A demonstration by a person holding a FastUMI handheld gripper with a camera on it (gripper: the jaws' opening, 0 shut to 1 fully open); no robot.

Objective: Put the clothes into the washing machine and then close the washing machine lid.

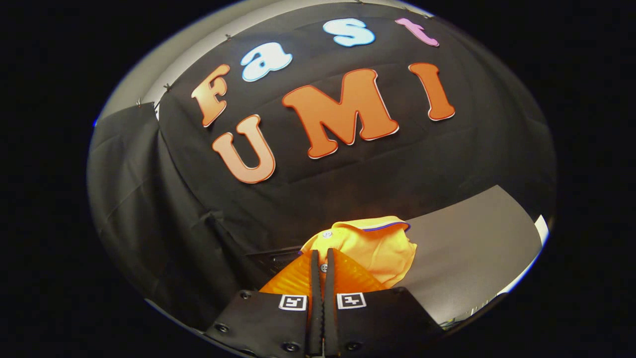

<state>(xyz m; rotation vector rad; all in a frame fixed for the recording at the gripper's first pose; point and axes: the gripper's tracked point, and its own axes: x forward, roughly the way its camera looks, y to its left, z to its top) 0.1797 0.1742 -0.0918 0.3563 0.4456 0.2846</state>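
Observation:
A yellow-orange polo shirt (382, 248) with a striped collar and small buttons hangs bunched just ahead of my fingers. My gripper (322, 254) is shut on a fold of it; the two fingers stand almost together, with cloth and one button showing in the thin gap. The rest of the shirt spills to the right of the fingertips, above a grey flat surface (472, 248). The washing machine's opening cannot be made out.
The grey surface slopes away to the right and ends in a pale edge (542, 229). A dark slotted panel (273, 257) sits just left of the fingertips. Black cloth walls (149, 199) close the space behind and to the left.

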